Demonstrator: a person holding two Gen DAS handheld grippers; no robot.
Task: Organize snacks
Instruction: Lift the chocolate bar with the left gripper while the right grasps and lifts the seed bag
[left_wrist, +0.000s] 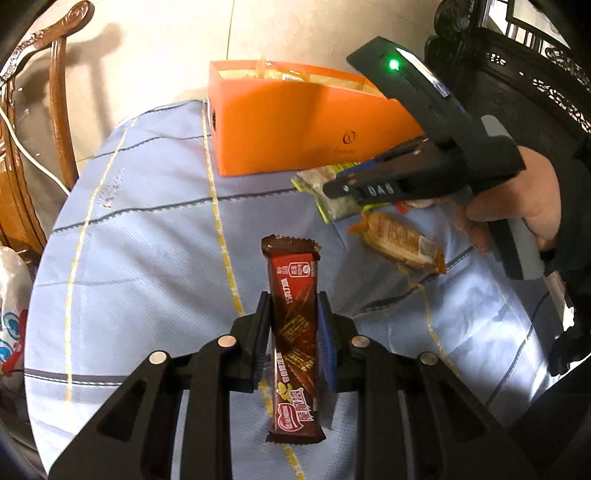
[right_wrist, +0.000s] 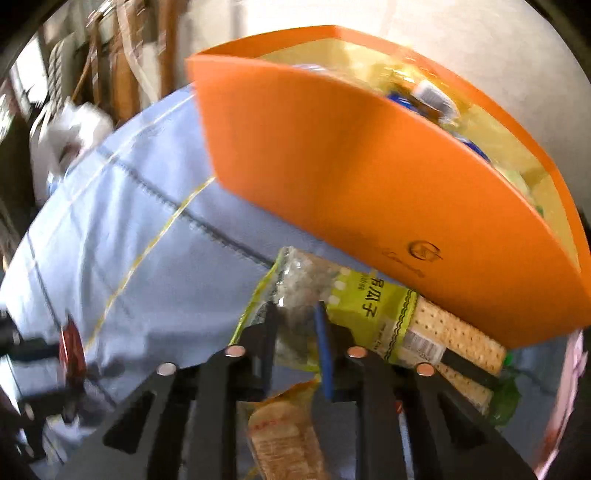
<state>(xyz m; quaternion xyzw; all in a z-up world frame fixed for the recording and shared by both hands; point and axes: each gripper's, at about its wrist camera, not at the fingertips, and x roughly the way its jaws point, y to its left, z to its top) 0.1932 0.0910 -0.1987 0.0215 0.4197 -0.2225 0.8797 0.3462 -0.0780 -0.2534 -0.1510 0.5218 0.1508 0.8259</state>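
My left gripper (left_wrist: 293, 321) is shut on a brown chocolate wafer bar (left_wrist: 293, 295), which stands up between the pads above the blue striped tablecloth (left_wrist: 147, 221). The orange box (left_wrist: 295, 122) stands at the far side with several snacks inside. Just in front of it lies a green-yellow seed packet (right_wrist: 365, 306). My right gripper (right_wrist: 297, 323) is shut on that packet's clear end; the left wrist view shows it (left_wrist: 332, 188) held by a hand. Below it lies a wrapped cracker packet (left_wrist: 400, 243) (right_wrist: 284, 432). The orange box (right_wrist: 369, 177) fills the right wrist view.
A perforated cracker pack (right_wrist: 461, 343) lies under the seed packet against the box. A white printed bag (left_wrist: 11, 295) sits at the table's left edge, a wooden chair (left_wrist: 37, 110) behind it. Dark carved furniture (left_wrist: 535, 74) stands at the right.
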